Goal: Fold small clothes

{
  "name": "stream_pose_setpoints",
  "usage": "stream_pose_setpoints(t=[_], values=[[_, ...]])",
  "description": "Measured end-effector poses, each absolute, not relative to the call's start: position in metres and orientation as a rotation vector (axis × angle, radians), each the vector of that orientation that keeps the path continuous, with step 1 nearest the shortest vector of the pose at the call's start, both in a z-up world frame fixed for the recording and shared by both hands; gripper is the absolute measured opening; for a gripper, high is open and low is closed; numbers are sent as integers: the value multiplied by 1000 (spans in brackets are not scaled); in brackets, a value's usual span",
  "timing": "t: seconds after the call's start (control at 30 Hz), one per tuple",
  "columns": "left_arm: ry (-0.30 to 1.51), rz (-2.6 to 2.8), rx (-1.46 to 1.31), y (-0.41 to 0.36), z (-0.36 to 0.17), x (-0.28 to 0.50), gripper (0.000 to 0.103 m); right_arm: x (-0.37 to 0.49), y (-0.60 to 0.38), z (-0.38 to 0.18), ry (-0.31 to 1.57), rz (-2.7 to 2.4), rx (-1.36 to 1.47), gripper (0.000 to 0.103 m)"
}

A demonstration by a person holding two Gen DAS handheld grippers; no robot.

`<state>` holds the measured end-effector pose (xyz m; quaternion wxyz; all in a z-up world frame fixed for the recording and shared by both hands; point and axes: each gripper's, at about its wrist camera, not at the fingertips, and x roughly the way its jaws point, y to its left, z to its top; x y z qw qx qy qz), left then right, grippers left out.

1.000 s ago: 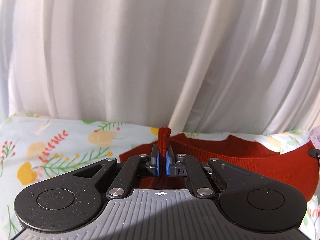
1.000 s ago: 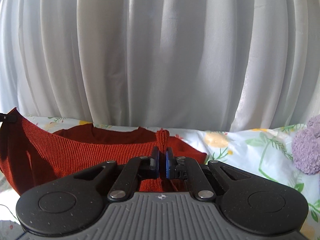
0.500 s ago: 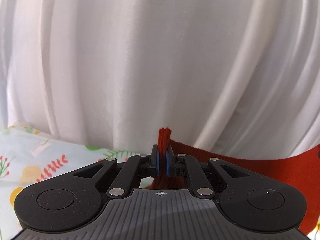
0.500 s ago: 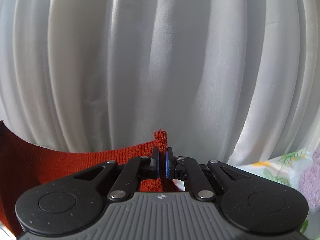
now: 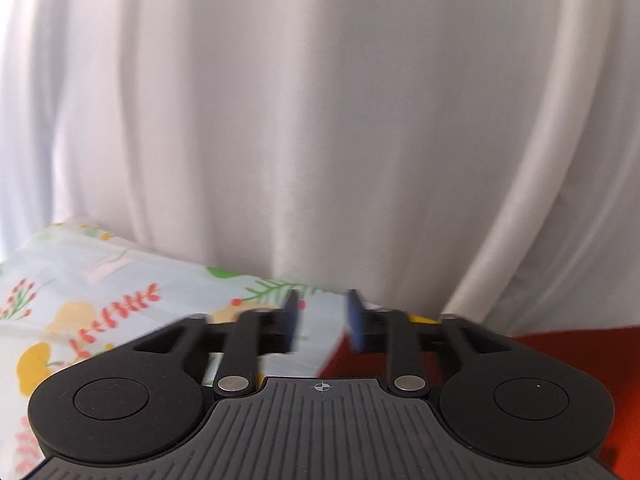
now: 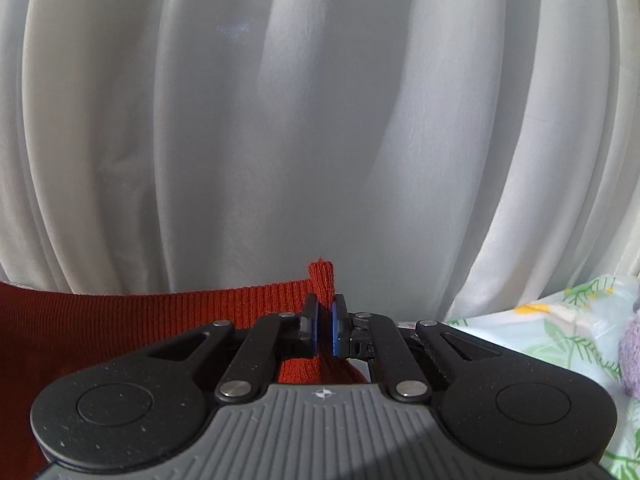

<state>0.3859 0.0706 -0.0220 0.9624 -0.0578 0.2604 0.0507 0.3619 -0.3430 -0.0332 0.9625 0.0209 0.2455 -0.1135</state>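
Right now my left gripper [image 5: 323,322] stands wide apart with nothing between the blue pads [image 5: 355,320], while my right gripper [image 6: 325,330] is pinched on a tuft of the rust-red ribbed knit top [image 6: 120,320] that pokes up above my fingers. From the right wrist view the top's ribbed edge runs off to the left from my grip; from the left wrist view only a red patch of it shows low on the right, lying over the floral sheet [image 5: 100,288]. I judge it soft, light and stretchy (ribbed knit sags and drags from a single held corner), not slippery and not fragile. Best hold, I think, is on the firmer ribbed edge or a corner, both sides matched. Further right a lilac fuzzy item [image 6: 630,352] sits on the sheet; beyond everything hangs the white curtain [image 6: 320,120].
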Motion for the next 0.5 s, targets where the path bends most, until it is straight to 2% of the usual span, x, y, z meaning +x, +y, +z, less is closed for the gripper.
stream_pose_setpoints(t=[0.1,0.2,0.23,0.27,0.33,0.4,0.5], values=[[535,20,-168,61,-32,371,50,348,-349,-36,481,-294,174,18],[587,-145,-176,26,-53,369,57,343,-335,-51,497,-87,378,21],[595,-176,-161,13,-59,369,59,344,-326,-59,524,10,443,27],[597,-188,-147,1,-65,371,61,349,-315,-69,562,106,520,28],[588,-201,-116,-18,-74,379,78,362,-296,-91,629,297,693,28],[579,-172,-94,-26,-80,389,76,373,-283,-108,662,368,761,29],[594,-139,-70,-24,-89,404,82,382,-294,-110,621,322,721,28]])
